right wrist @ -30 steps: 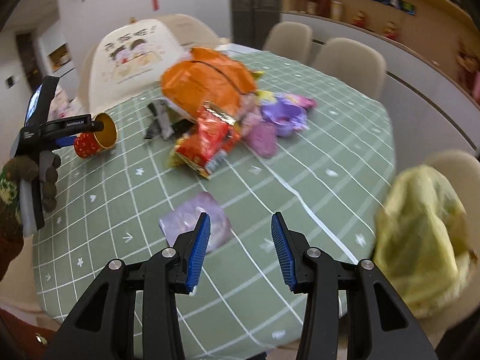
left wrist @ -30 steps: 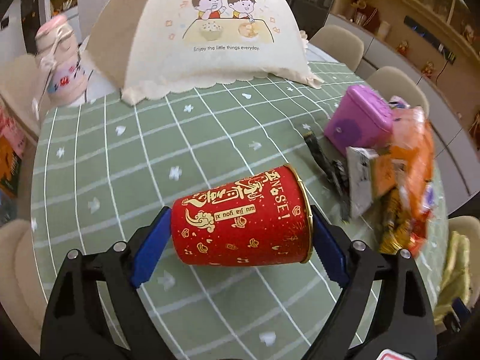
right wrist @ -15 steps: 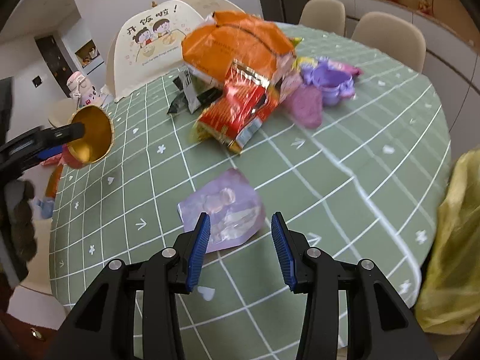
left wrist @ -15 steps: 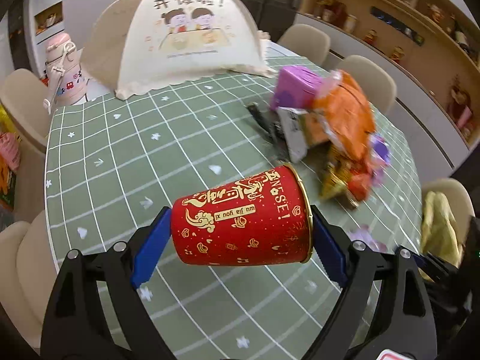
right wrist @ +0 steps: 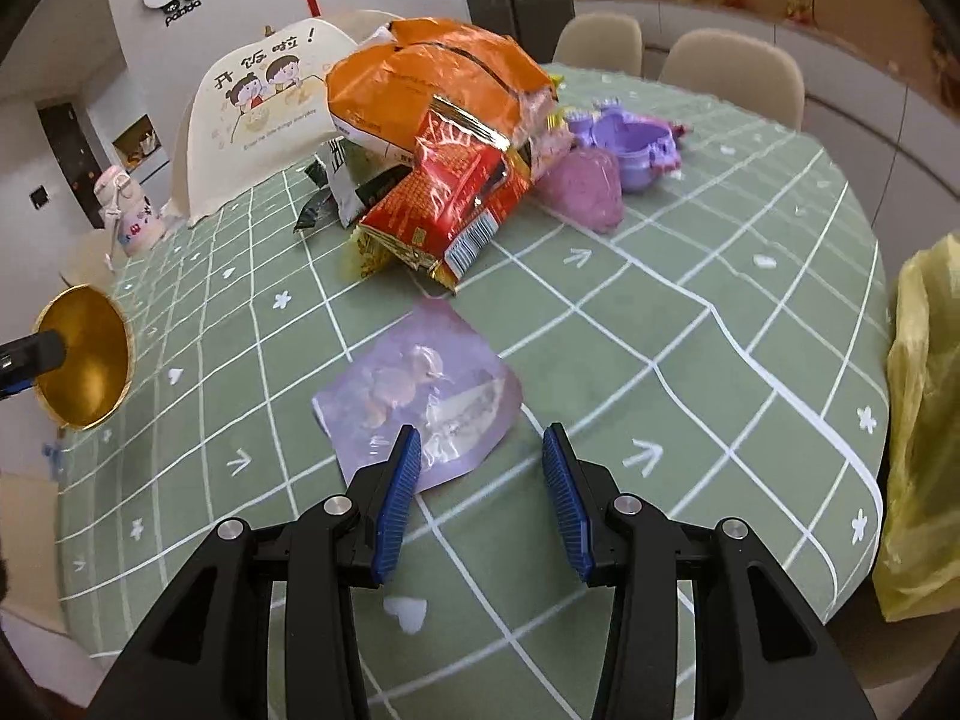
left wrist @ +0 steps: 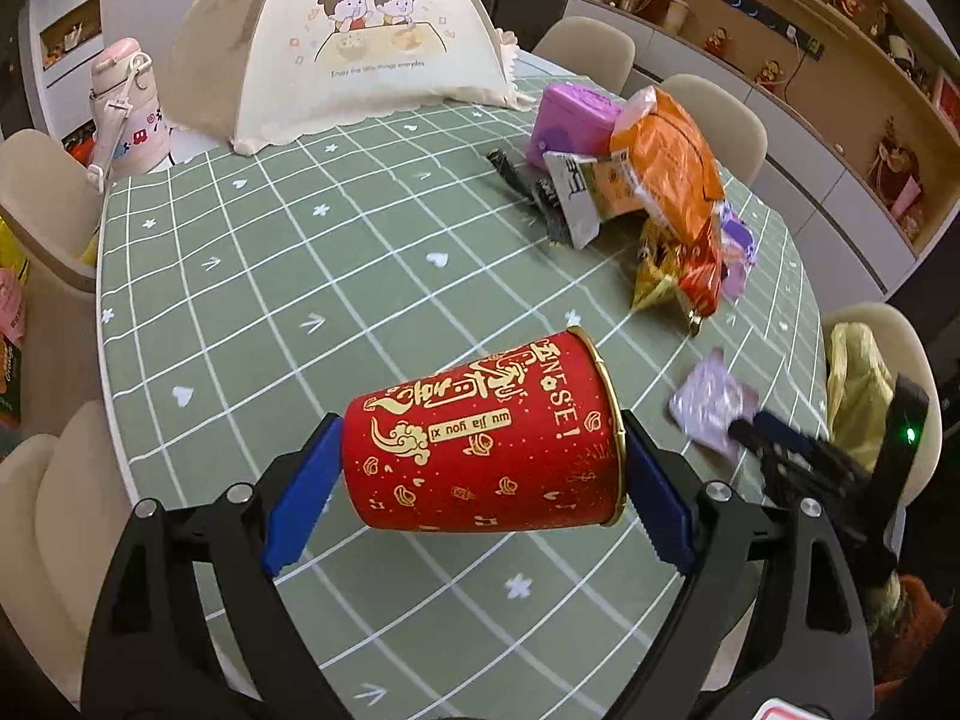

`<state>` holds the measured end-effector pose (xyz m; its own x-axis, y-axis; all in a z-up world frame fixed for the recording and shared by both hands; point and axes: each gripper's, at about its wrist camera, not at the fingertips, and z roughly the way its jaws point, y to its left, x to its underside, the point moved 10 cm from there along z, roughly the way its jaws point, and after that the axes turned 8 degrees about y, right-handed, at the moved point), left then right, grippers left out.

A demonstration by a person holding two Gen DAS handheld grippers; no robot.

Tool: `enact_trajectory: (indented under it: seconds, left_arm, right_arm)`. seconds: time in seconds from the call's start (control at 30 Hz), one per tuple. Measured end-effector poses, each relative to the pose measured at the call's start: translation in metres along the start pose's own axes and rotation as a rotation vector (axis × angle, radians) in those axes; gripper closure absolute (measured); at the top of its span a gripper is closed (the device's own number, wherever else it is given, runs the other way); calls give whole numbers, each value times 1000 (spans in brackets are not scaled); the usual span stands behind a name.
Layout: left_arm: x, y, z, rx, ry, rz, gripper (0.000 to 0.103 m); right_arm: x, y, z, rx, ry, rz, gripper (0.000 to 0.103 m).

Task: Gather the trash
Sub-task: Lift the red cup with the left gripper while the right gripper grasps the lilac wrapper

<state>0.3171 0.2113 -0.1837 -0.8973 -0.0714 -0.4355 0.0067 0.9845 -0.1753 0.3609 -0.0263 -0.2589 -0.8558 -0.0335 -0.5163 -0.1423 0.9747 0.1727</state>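
Note:
My left gripper (left wrist: 480, 468) is shut on a red paper cup (left wrist: 486, 438) with gold print, held on its side above the green table; its gold inside (right wrist: 84, 360) shows in the right wrist view. My right gripper (right wrist: 477, 474) is open and empty, just above the near edge of a flat pale purple wrapper (right wrist: 420, 396) lying on the tablecloth; the wrapper (left wrist: 708, 402) and my right gripper (left wrist: 780, 438) also show in the left wrist view. A heap of snack bags, orange (right wrist: 432, 84) and red (right wrist: 450, 204), lies beyond.
A yellow bag (right wrist: 924, 420) hangs on a chair at the table's right edge. A cream food cover (left wrist: 372, 36), a pink bottle (left wrist: 123, 114), a purple box (left wrist: 570, 120) and a purple tray (right wrist: 630, 144) stand at the far side. Chairs ring the table.
My right gripper has come lower and closer to the purple wrapper. My left gripper has carried the cup up and back towards the near side of the table.

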Motion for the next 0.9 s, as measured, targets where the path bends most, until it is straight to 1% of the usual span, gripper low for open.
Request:
enact_trajectory:
  seconds: [0.1,0.2,0.3,0.33,0.4,0.47,0.57,0.77,0.8,0.83,0.87,0.9]
  left_arm:
    - [7,8,-3,0,5,18,20]
    - [12,12,-6,2,5,36,19]
    - [16,17,-8,5,3,41,19]
    - [18,19,-9,4,3,42,19]
    - [21,23,-9,5,6,42,19]
    - [25,25,-8,13,16,37,19]
    - [30,29,-7,20,24,28,19]
    - [26,27,-5,29,19,11,19]
    - [23,26,-5,29,14,9,19]
    - [21,25,-6,29,10,8,19]
    - [18,23,-6,30,3,4,19]
    - [15,21,-7,31,-4,0,19]
  right_arm:
    - [-9,6,6,38,-24,-16,62]
    - [-18,12,14,65,-12,-36,62]
    - [-21,13,12,29,11,-17,62]
    - [-24,12,7,3,5,2,62]
    - [-29,10,-2,-5,-27,17,62]
    - [-33,9,-3,1,-26,3,62]
    - [-37,11,7,20,3,-32,62]
    - [-46,20,32,-2,55,-46,63]
    - [-47,20,34,2,54,-48,69]
    - [-48,21,35,6,61,-54,78]
    - [-48,27,36,-8,79,-70,95]
    - [-48,31,34,-9,88,-88,96]
